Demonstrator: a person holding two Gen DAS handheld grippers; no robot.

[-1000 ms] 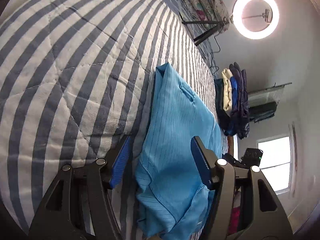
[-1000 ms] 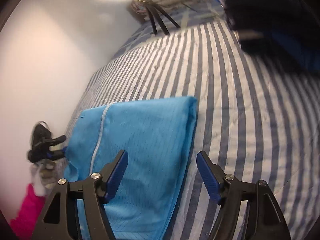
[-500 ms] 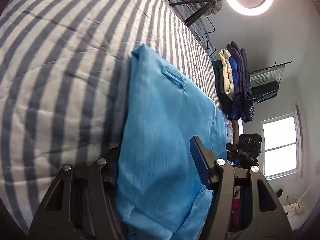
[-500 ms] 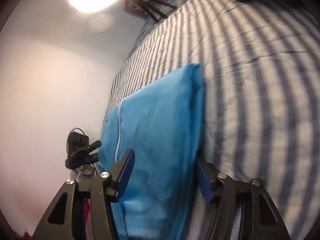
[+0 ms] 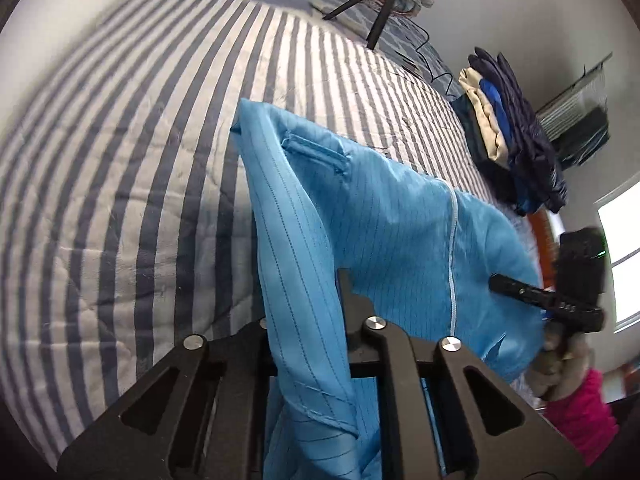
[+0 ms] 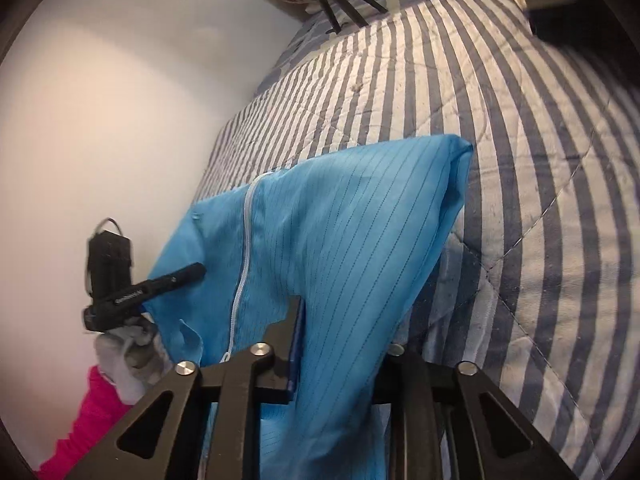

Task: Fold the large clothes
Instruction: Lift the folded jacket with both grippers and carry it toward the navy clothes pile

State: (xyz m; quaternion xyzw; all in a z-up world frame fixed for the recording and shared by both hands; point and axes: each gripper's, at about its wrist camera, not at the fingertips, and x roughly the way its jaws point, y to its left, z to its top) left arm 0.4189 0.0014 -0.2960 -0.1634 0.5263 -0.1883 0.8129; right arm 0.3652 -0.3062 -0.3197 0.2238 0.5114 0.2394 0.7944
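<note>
A bright blue pinstriped garment (image 5: 384, 216) with a white zipper lies folded on the striped quilt (image 5: 120, 184). Its near edge is lifted off the bed. My left gripper (image 5: 308, 300) is closing, its jaws pinching the garment's left near edge, and cloth hides the left finger. In the right wrist view the same garment (image 6: 352, 216) rises between the jaws of my right gripper (image 6: 344, 328), which is also closing and pinching the right near edge. Each view shows the other gripper gripping the opposite corner, held by a gloved hand (image 6: 128, 348) with a pink sleeve (image 5: 580, 412).
A pile of folded dark, blue and beige clothes (image 5: 508, 136) sits at the bed's far right. Tripod legs (image 5: 376, 12) under a ring light stand at the head, by floral bedding. A white wall (image 6: 120, 120) borders one side of the bed, and a window (image 5: 624, 260) is on the other.
Both grippers went from open above the flat garment to closed on its near edge. The cloth now lifts off the quilt, and both hands have shifted and tilted.
</note>
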